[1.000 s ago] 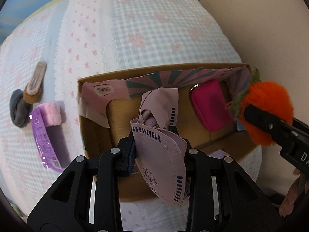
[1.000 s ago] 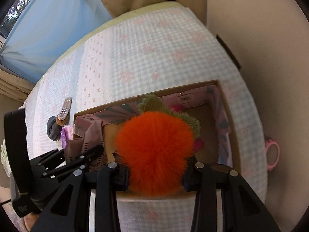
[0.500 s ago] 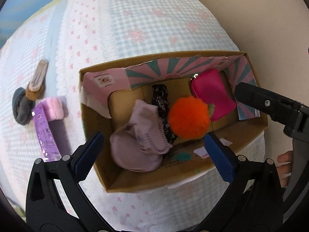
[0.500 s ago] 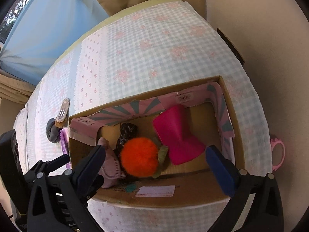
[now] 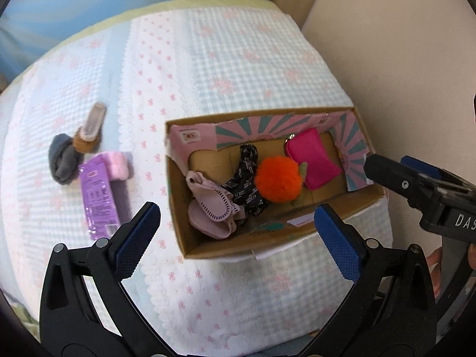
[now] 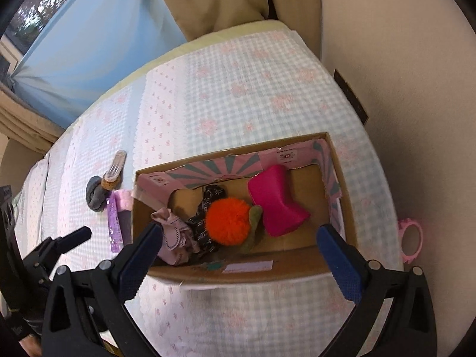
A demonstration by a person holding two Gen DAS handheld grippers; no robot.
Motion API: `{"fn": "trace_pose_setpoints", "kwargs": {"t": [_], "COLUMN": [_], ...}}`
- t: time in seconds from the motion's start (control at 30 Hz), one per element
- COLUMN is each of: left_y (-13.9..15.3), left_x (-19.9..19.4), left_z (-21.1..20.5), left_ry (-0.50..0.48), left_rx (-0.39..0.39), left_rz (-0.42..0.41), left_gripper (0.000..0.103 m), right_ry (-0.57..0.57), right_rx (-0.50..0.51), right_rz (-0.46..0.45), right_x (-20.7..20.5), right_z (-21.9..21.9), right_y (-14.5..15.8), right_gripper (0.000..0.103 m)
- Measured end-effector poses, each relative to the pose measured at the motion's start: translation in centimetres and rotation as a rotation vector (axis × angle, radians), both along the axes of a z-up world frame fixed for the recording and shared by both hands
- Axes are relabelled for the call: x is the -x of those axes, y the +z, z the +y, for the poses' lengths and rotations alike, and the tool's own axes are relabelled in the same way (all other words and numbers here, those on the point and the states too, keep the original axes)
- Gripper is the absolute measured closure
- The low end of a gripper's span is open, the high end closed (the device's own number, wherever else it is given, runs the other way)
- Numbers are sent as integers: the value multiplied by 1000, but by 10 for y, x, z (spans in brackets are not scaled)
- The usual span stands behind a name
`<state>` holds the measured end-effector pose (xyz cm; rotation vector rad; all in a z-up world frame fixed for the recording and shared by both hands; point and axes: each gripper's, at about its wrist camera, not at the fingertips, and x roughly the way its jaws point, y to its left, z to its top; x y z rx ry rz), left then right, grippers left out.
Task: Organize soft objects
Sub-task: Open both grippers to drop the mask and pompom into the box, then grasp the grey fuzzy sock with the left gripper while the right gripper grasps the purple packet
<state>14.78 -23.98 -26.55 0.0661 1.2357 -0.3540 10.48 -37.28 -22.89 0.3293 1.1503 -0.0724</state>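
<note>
A cardboard box (image 5: 238, 250) (image 6: 297, 270) lies on the bed. Inside are a pink cloth (image 5: 212, 208) (image 6: 174, 232), a black patterned scrunchie (image 5: 247, 178) (image 6: 205, 208), an orange pompom (image 5: 278, 178) (image 6: 227, 220) and a magenta pouch (image 5: 312, 160) (image 6: 276, 200). My left gripper (image 5: 236, 233) is open and empty above the box's near edge. My right gripper (image 6: 238, 251) is open and empty above the box; it also shows in the left wrist view (image 5: 416, 184). Left of the box lie a grey sock (image 5: 61, 159) (image 6: 95, 193), a brown-handled brush (image 5: 90, 128) (image 6: 114, 171) and a pink item in a purple packet (image 5: 99, 196) (image 6: 114, 223).
The bed has a checked blue and pink cover (image 5: 223, 68) (image 6: 238, 89). A beige wall (image 5: 401, 59) runs along the right side. A small pink ring object (image 6: 412, 236) lies at the bed's right edge. A blue curtain (image 6: 74, 59) hangs at the back left.
Both grippers opened and dropped their loads into the box: the pink cloth from the left, the orange pompom from the right. Both then pulled back and up from the box.
</note>
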Motion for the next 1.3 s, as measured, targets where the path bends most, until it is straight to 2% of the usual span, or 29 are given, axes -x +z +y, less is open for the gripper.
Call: {"fn": "trace_pose_setpoints", "kwargs": {"t": [0.07,0.4,0.67,0.87,1.0,1.3], "left_y": [17,122,187,209,211,198], "left_x": [6,43,75,87,86,59], "left_z": [8,68,136,183,208,269], "left_ry": [11,108,251,324,338,268], "left_rx": [13,39,-1,19,30,55], "left_rz": [-25,-230,-383,-416,-423,-400], "left_gripper": [0,0,0,0,0,0], "right_ry": [10,87,140,180,199,152], "right_rx": [32,148,198,196,196,227], "right_rz": [-7,-208,-369,-432,-439,-430], "right_x": [7,45,65,73,71,61], "right_z": [6,58,106,138,163,227], "right_y": [17,123,183,200,199,187], "right_gripper": [0,0,0,0,0,0]}}
